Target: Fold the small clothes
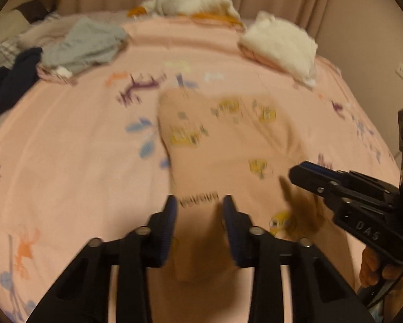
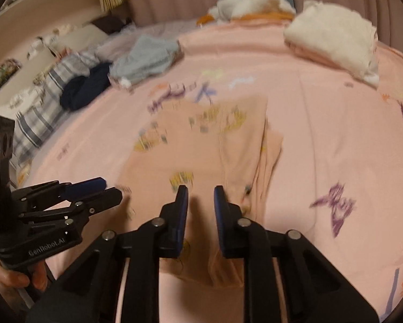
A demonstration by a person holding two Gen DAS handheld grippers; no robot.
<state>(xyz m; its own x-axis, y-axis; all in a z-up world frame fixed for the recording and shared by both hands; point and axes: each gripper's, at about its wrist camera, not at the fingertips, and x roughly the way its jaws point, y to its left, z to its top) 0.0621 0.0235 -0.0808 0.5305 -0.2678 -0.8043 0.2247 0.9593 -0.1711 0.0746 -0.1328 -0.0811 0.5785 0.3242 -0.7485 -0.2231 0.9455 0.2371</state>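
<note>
1. Pink bedsheet [image 1: 67, 161] with butterfly prints covers the bed before us.
2. At the centre lies the peach garment [image 1: 215, 145] with yellow cartoon prints, spread flat.
3. Our left gripper [image 1: 200, 204] hangs over its near edge, pads apart; cloth sits between them, though blur hides any pinch.
4. Our right gripper [image 2: 200, 192], at 4 o'clock, likewise stands apart.
5. Folded white clothes [image 1: 282, 45] rest at 1 o'clock, grey clothes [image 1: 83, 45] at 10.
</note>
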